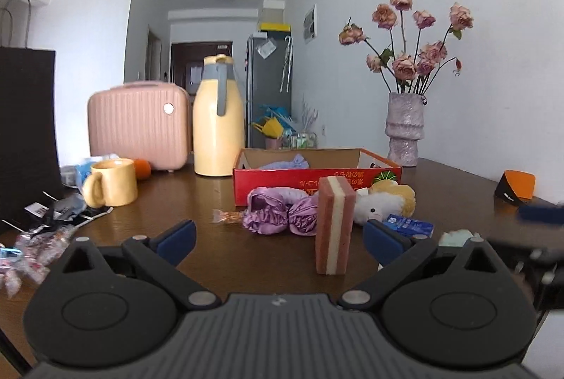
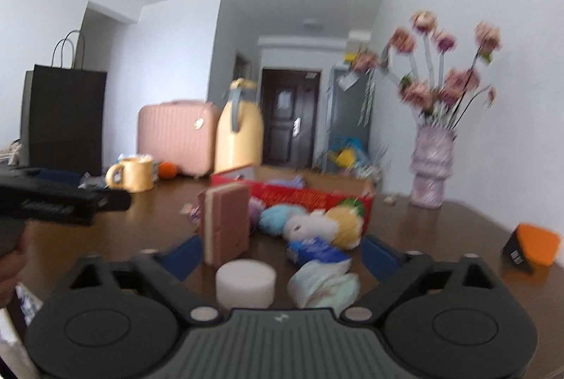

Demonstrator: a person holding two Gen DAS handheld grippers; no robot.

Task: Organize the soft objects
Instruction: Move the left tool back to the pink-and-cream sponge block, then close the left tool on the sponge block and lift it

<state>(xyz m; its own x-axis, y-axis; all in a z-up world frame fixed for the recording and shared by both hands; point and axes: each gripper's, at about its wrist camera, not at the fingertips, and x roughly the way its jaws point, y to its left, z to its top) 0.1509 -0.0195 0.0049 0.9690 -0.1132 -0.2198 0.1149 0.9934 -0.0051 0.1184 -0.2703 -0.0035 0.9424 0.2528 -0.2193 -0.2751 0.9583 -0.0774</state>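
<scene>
A pink-and-cream sponge block [image 1: 335, 224] stands upright on the brown table [image 1: 211, 273], just ahead of my left gripper [image 1: 280, 239]. That gripper is open and touches nothing. Behind the block lie a purple cloth [image 1: 278, 213], a white-and-yellow plush [image 1: 380, 202] and a blue packet [image 1: 409, 225]. They sit in front of a red cardboard box [image 1: 317, 183] holding a lavender cloth [image 1: 289, 164]. My right gripper [image 2: 282, 255] is open. A white round pad [image 2: 245, 280] and a crumpled pale cloth [image 2: 324, 283] lie between its fingers, untouched. The view is blurred.
A yellow mug [image 1: 112, 183], a yellow jug [image 1: 218, 118] and a pink case [image 1: 137, 123] stand at the back left. A black paper bag [image 1: 24, 132] and loose wrappers [image 1: 31, 248] are at the left. A vase of flowers [image 1: 405, 128] and an orange-and-black object [image 1: 516, 187] are at the right.
</scene>
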